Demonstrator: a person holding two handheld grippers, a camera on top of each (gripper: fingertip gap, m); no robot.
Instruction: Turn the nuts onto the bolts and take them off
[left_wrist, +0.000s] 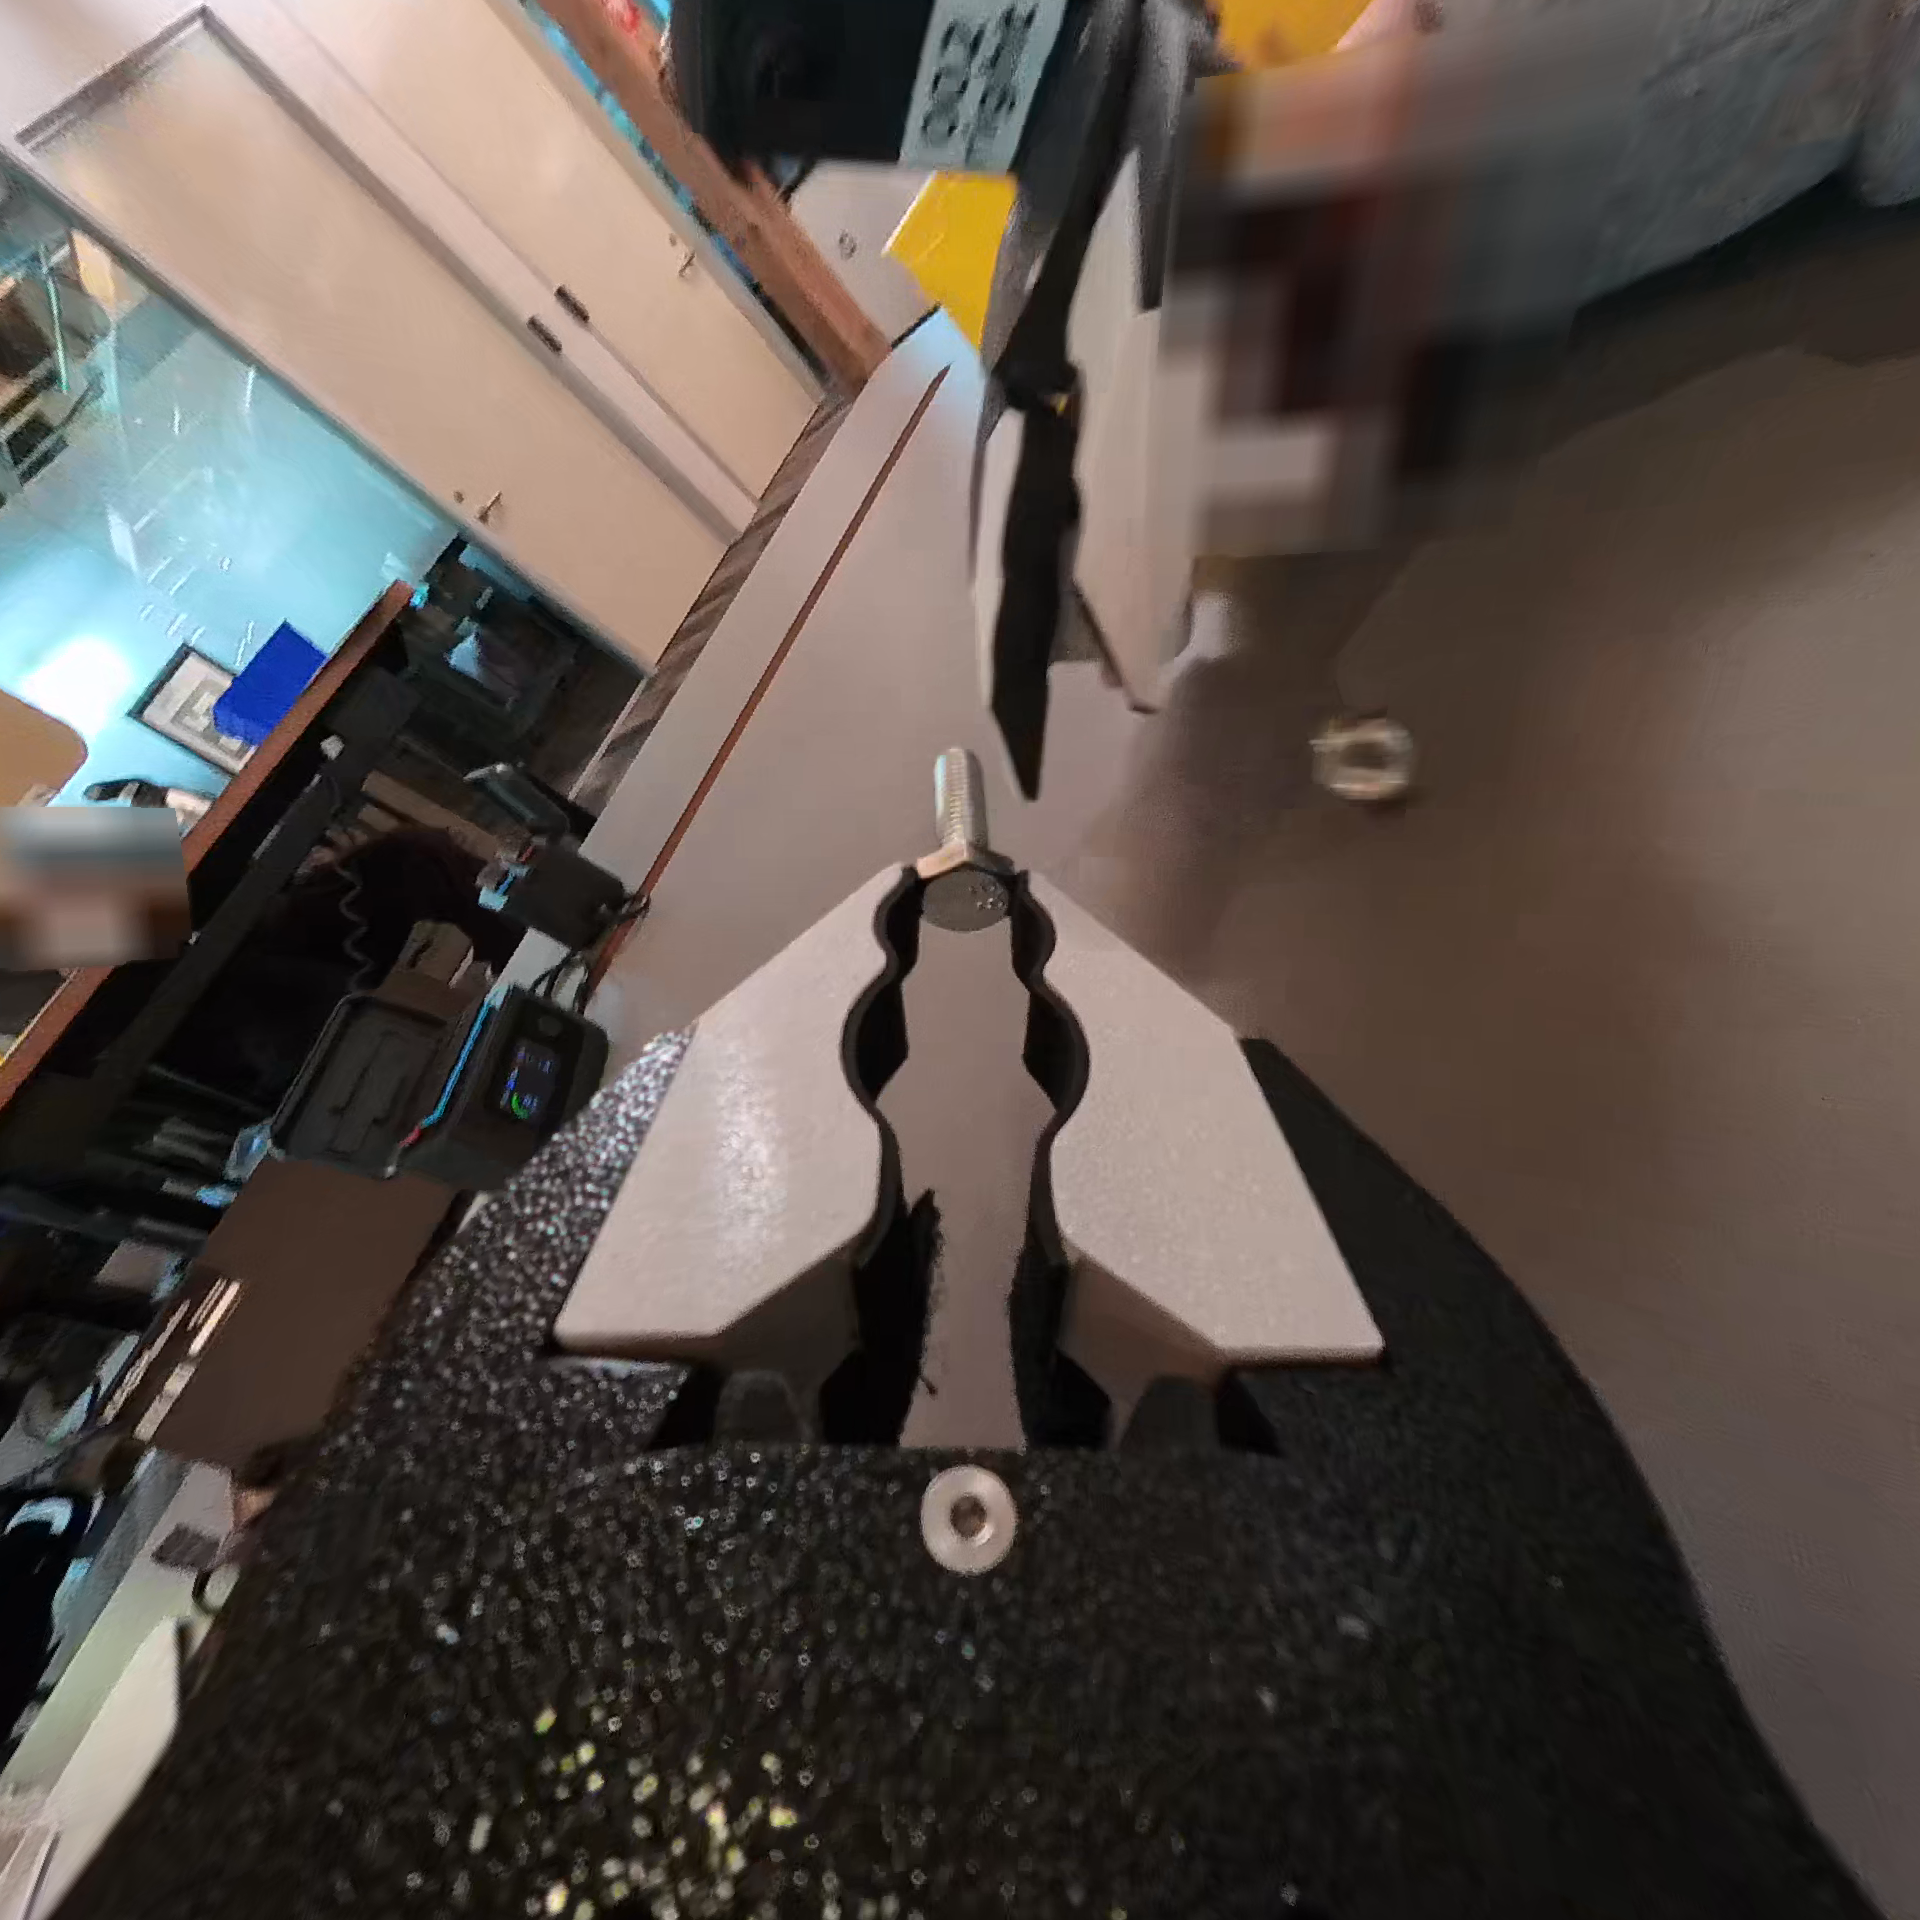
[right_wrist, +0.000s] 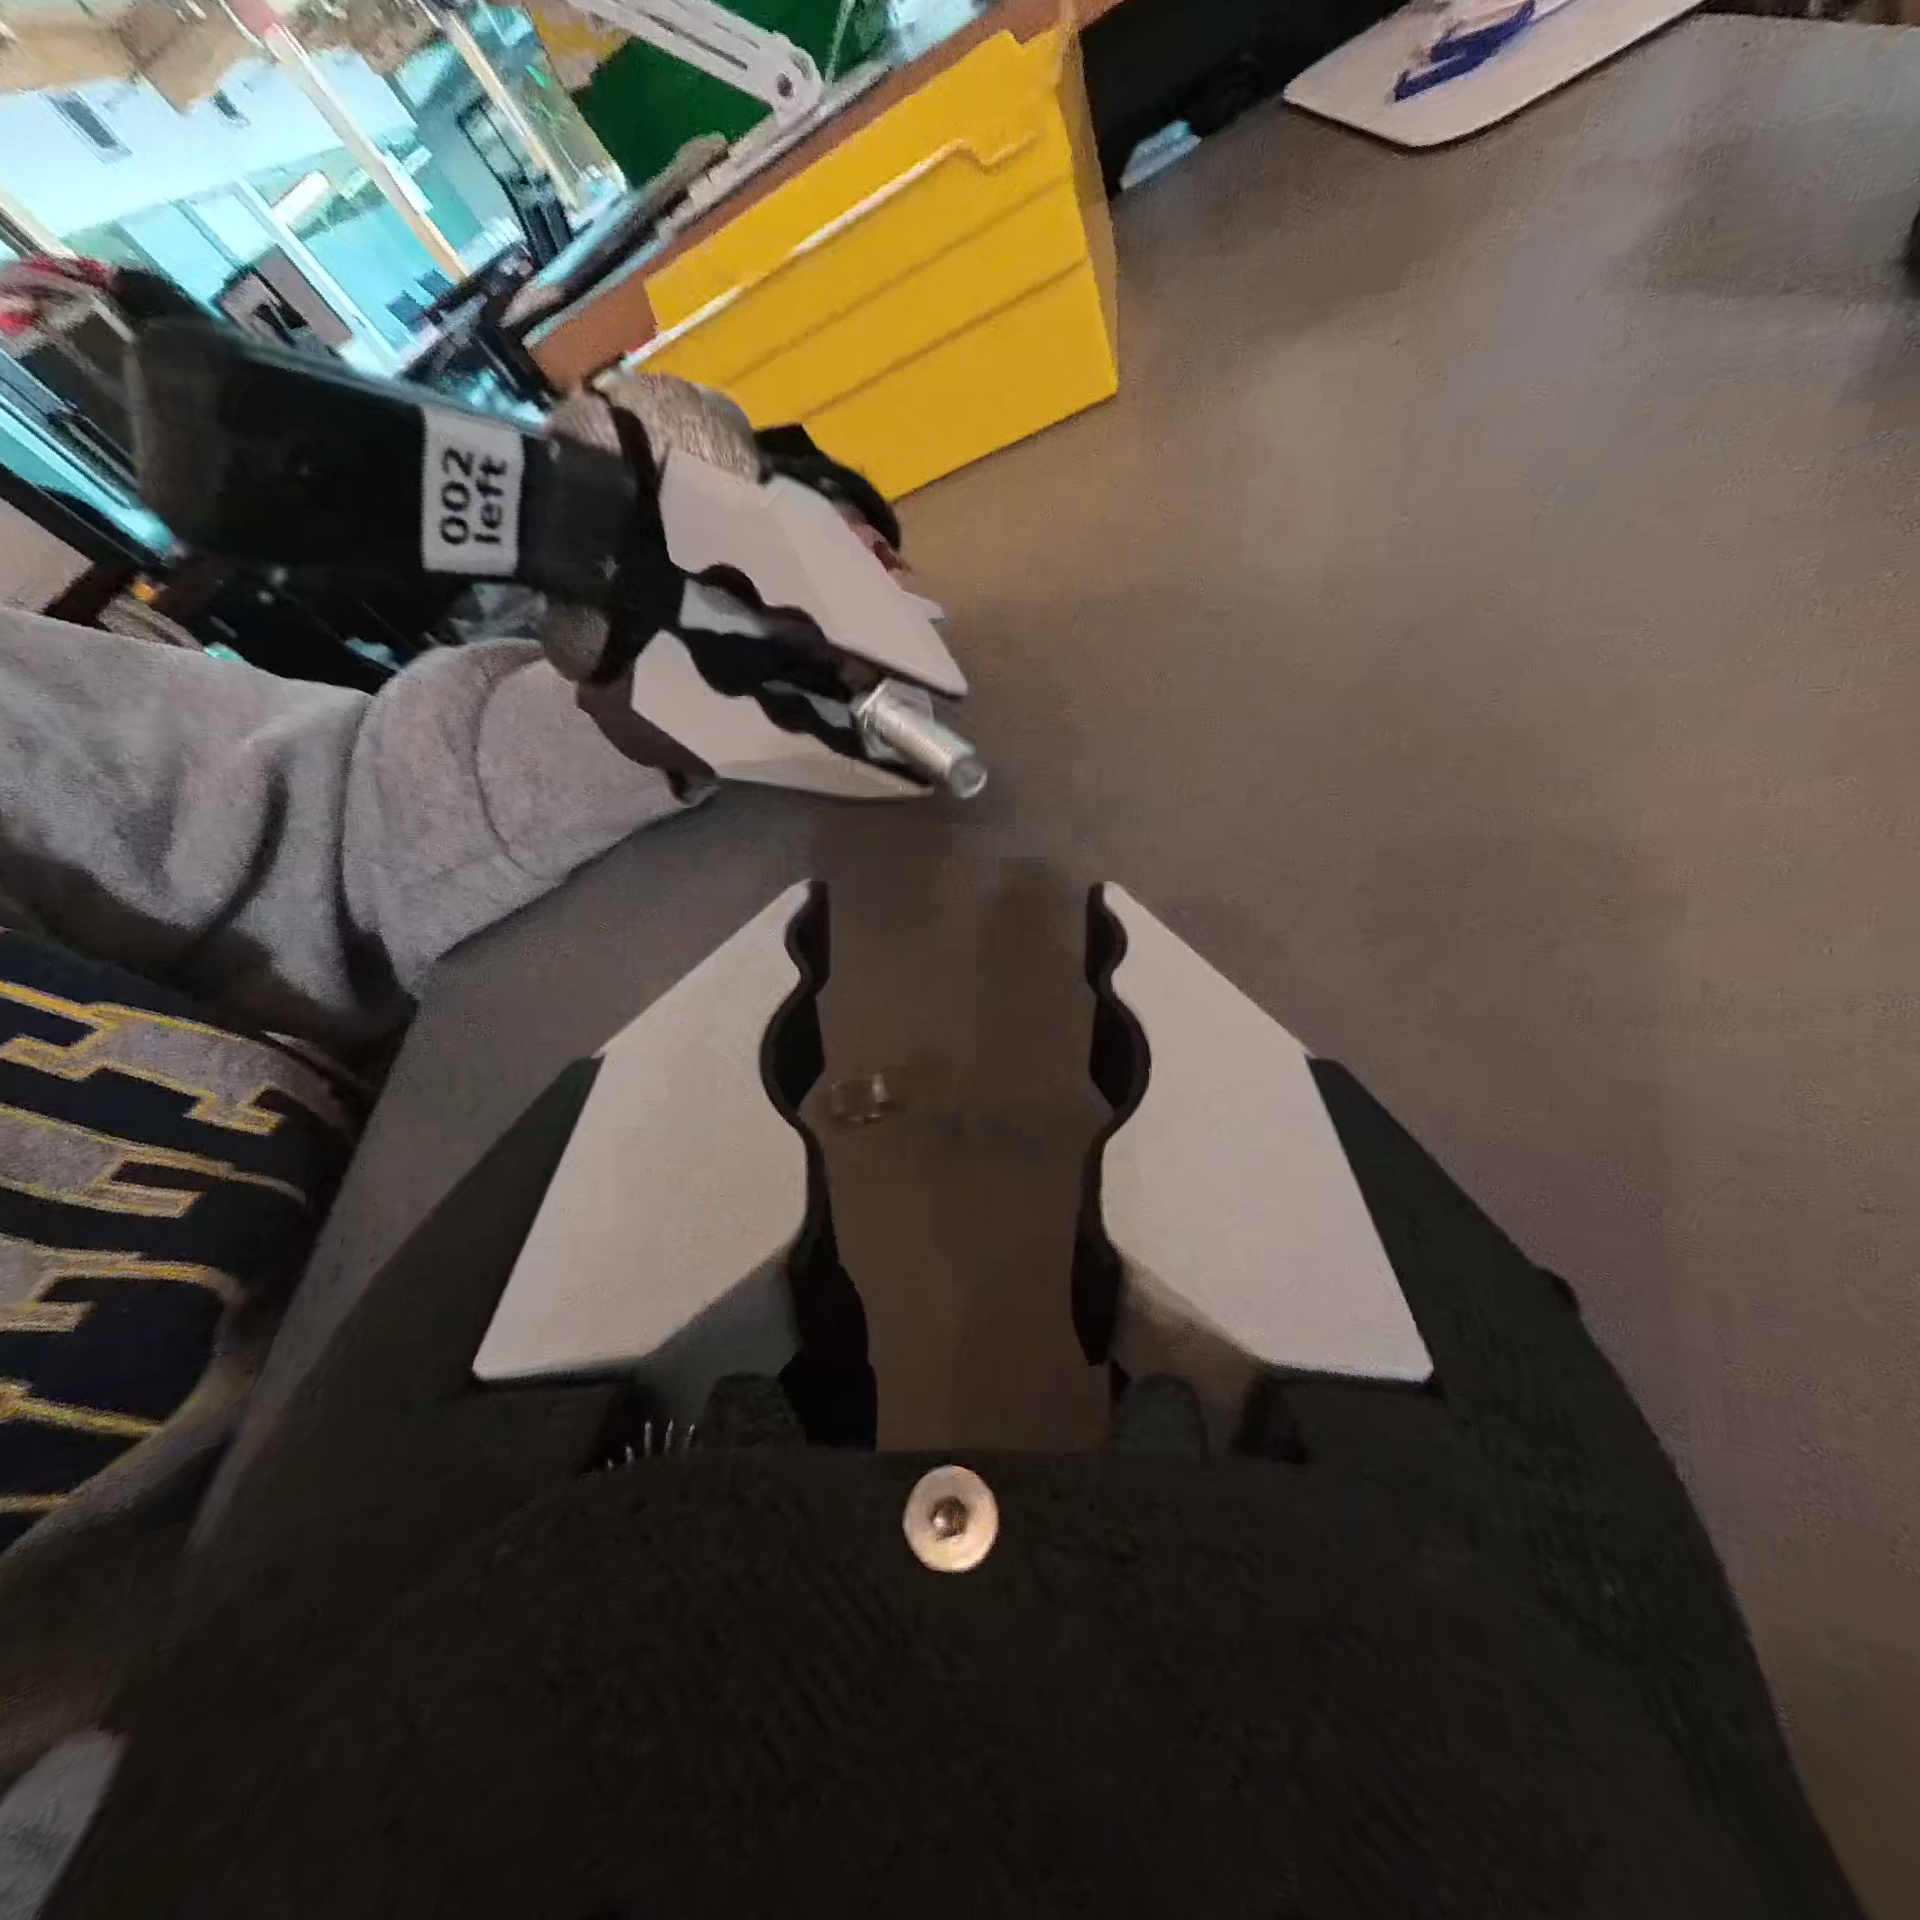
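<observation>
My left gripper (left_wrist: 966, 891) is shut on the hex head of a silver bolt (left_wrist: 960, 821), whose threaded shaft points forward with nothing on it. The same gripper (right_wrist: 940, 732) and bolt (right_wrist: 925, 736) show in the right wrist view at centre left, above the table. A silver nut (left_wrist: 1363, 756) lies loose on the grey table to the right of the bolt. My right gripper (right_wrist: 956, 896) is open and empty, above the table with the nut (right_wrist: 860, 1097) seen between its fingers, nearer the left one. The right gripper's fingers (left_wrist: 1023, 582) hang close above the bolt tip.
A yellow bin (right_wrist: 914, 312) stands at the back of the grey table (right_wrist: 1455, 727). A white board with blue print (right_wrist: 1475, 73) lies at the far right. A grey sleeve (right_wrist: 260, 790) rests at the left table edge. Desks and equipment (left_wrist: 447, 1081) stand beyond the table's left edge. My two grippers' fingertips are within a few centimetres of each other.
</observation>
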